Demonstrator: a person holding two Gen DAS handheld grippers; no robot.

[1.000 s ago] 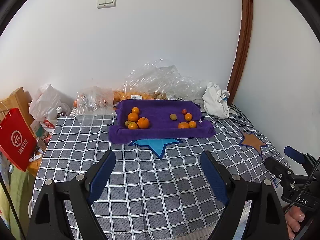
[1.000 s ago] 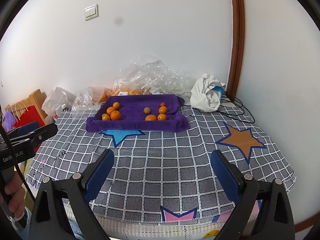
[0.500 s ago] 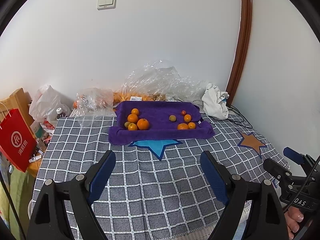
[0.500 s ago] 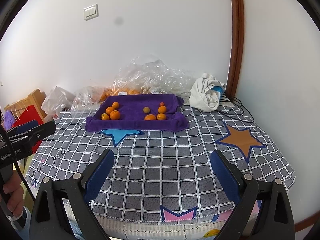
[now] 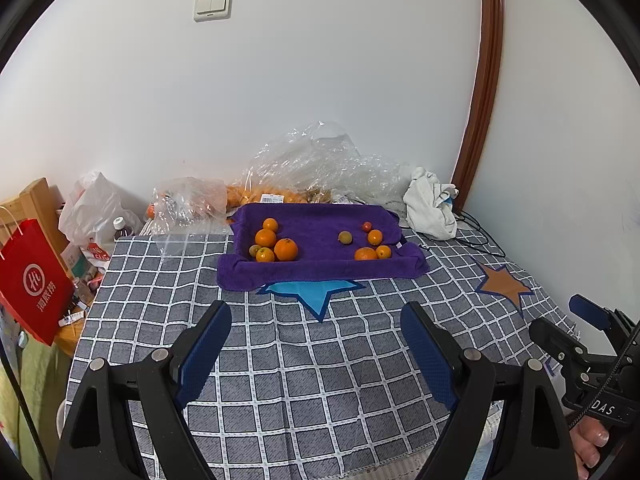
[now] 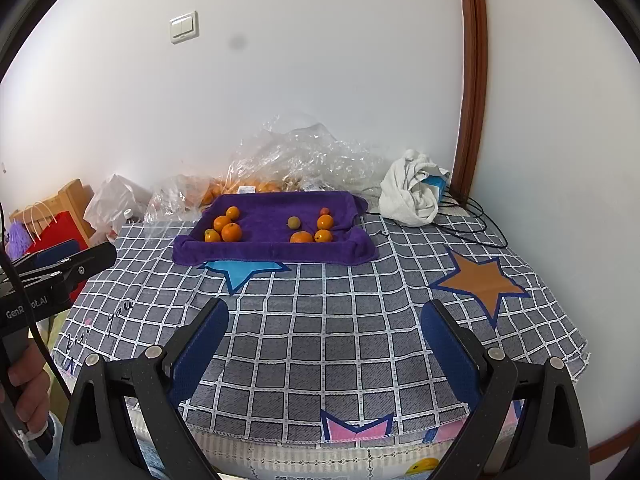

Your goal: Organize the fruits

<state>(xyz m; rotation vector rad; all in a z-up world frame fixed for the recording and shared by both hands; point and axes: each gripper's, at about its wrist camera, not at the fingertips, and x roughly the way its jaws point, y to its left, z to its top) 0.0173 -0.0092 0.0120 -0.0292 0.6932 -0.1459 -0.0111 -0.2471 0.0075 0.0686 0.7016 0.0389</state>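
A purple towel-lined tray (image 5: 320,270) (image 6: 276,254) lies at the far side of a grey checked bed cover. In its left part sit several oranges (image 5: 285,249) (image 6: 231,231) and a small greenish fruit (image 5: 253,250). Its right part holds several smaller oranges (image 5: 365,254) (image 6: 301,237), a greenish fruit (image 5: 344,237) (image 6: 293,222) and a tiny red one (image 5: 367,226) (image 6: 324,211). My left gripper (image 5: 316,326) and right gripper (image 6: 325,322) both hover open over the near part of the cover, well short of the tray, with nothing between their fingers.
Crumpled clear plastic bags (image 5: 320,168) with more oranges lie behind the tray against the wall. A white cloth (image 5: 430,206) and cables sit at the back right. A red paper bag (image 5: 34,280) and clutter stand beyond the left edge. Each view shows the other gripper in a hand (image 5: 592,364) (image 6: 44,280).
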